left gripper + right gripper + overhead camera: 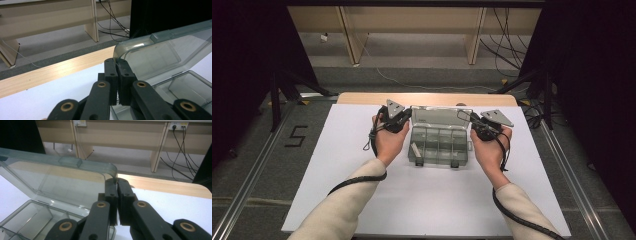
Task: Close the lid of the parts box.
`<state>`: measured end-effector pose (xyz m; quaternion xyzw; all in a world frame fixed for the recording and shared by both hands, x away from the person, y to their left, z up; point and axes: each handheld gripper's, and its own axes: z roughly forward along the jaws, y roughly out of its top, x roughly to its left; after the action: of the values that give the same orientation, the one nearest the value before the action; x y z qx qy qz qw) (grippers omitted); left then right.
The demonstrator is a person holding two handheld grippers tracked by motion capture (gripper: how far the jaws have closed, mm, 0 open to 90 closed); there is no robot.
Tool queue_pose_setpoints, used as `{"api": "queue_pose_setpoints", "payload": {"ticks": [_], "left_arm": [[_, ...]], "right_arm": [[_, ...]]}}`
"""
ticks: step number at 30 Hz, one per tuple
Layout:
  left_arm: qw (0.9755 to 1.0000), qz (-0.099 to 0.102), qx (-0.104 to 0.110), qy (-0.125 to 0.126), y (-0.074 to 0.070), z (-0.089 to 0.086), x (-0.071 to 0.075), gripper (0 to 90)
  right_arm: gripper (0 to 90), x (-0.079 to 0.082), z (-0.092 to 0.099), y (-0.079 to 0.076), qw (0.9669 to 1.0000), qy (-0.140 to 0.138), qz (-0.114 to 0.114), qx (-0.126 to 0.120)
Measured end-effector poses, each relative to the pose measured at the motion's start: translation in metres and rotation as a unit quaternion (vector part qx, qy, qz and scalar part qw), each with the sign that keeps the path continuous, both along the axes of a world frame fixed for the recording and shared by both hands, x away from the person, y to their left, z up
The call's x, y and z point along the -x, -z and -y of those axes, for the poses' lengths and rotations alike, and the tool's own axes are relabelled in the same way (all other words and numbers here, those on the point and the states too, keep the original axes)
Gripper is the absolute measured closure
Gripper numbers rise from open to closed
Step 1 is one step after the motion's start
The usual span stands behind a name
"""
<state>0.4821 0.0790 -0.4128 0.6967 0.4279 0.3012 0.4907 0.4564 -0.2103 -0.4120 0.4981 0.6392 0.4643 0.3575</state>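
A clear grey plastic compartment box (pixel 439 146) sits on the white table top (pixel 362 190) with its lid (pixel 439 116) raised upright at the back. My left gripper (pixel 409 114) is shut on the lid's left top corner; in the left gripper view its jaws (pixel 115 62) pinch the rim of the lid (pixel 155 55). My right gripper (pixel 461 115) is shut on the right top corner; in the right gripper view, the gripper (pixel 116 182) meets the lid (pixel 62 180) at its rounded edge. A small white piece (pixel 416 149) lies in a left compartment.
The table's wooden far edge (pixel 427 98) lies just behind the box. Beyond it are grey floor, wooden furniture legs (pixel 354 45), cables (pixel 507 45) and dark stands (pixel 274 100) on both sides. A "5" mark (pixel 296 136) is on the floor at left.
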Motion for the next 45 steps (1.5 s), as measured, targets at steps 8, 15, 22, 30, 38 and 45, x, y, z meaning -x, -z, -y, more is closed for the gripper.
{"api": "queue_pose_setpoints", "payload": {"ticks": [8,15,22,30,38,45], "left_arm": [[0.9999,0.004,-0.009,0.006,0.001,-0.001,0.004,87.0],[0.9998,0.009,-0.017,0.010,0.003,-0.002,0.007,86.9],[0.9996,0.011,-0.025,0.013,0.004,-0.003,0.011,86.8],[0.9994,0.014,-0.026,0.016,0.006,-0.003,0.015,86.7],[0.9993,0.018,-0.027,0.017,0.009,-0.004,0.019,86.5],[0.9991,0.017,-0.031,0.022,0.011,-0.005,0.023,86.4]], "right_arm": [[87.8,0.004,0.000,0.001,1.0000,-0.004,-0.003,0.003],[87.8,0.008,0.000,0.002,1.0000,-0.008,0.001,0.003],[87.6,0.013,0.001,0.003,0.9999,-0.014,-0.004,0.008],[87.5,0.016,0.000,0.005,0.9998,-0.013,-0.001,0.012],[87.5,0.022,0.000,0.006,0.9997,-0.016,-0.006,0.016],[87.5,0.025,0.001,0.008,0.9996,-0.018,-0.002,0.020]]}}
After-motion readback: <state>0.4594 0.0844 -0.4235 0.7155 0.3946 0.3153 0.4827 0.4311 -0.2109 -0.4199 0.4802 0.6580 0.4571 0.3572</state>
